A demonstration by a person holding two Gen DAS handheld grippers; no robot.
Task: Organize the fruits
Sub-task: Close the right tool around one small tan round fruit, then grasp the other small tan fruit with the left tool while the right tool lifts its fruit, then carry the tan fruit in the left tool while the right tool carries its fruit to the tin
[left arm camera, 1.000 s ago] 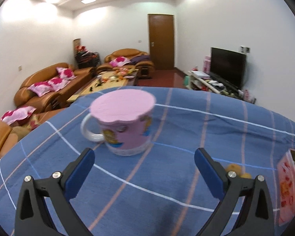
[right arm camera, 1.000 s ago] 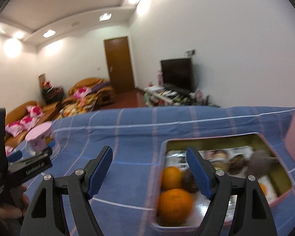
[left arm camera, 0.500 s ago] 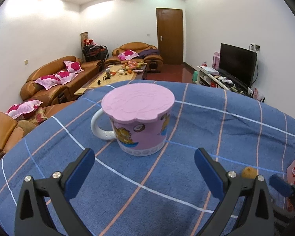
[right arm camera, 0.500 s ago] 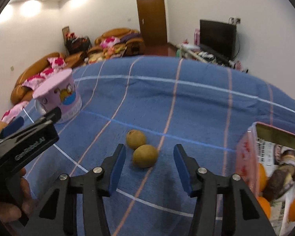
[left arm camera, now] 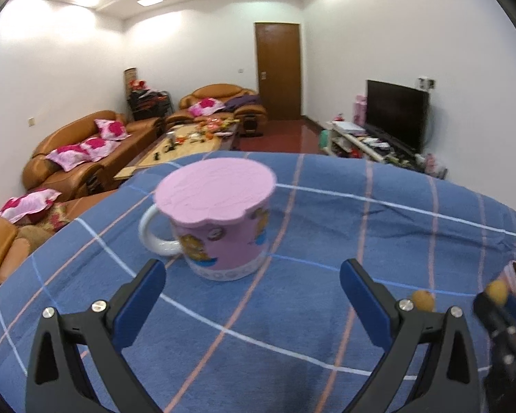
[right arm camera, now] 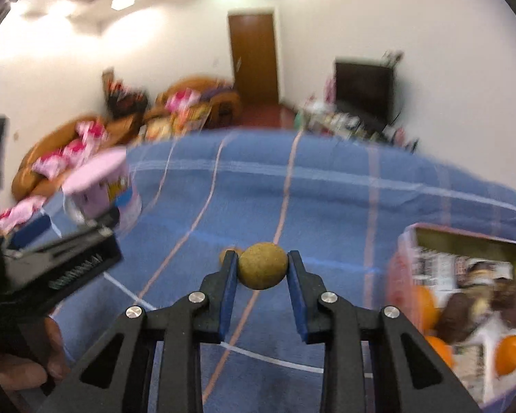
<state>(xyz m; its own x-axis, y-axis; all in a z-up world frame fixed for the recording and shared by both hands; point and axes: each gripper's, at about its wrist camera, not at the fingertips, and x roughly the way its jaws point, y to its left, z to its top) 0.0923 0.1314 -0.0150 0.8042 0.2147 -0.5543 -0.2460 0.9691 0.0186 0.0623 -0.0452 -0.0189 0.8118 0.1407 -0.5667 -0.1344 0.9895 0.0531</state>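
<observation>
right gripper (right arm camera: 262, 270) has just been closing, and its two blue pads now press on either side of a small round brownish-yellow fruit (right arm camera: 262, 270), which sits between the fingertips, just above the blue checked tablecloth (right arm camera: 326, 206). a second small fruit of the same kind (right arm camera: 224, 254) lies on the cloth just behind the left pad, mostly hidden by it. at the right edge of this view stands a rectangular tin (right arm camera: 464, 237) with oranges (right arm camera: 511, 351) and dark brown pieces inside, too blurred to name; it is near the gripper but apart from it. the whole right wrist view is smeared.

left gripper (left arm camera: 251, 296) hangs with its jaws spread wide and nothing between them, aimed at a pink cartoon mug (left arm camera: 220, 234) that stands upright on the cloth with a pink lid (left arm camera: 215, 191) resting on top and its white handle to the left. the mug is ahead of the fingertips, untouched. in the left wrist view the loose fruit (left arm camera: 423, 300) shows beside the right finger, and the held one (left arm camera: 496, 290) at the tip of the other gripper near the frame's right edge. behind the table are brown sofas (left arm camera: 86, 151) and a dark television (left arm camera: 395, 113).
</observation>
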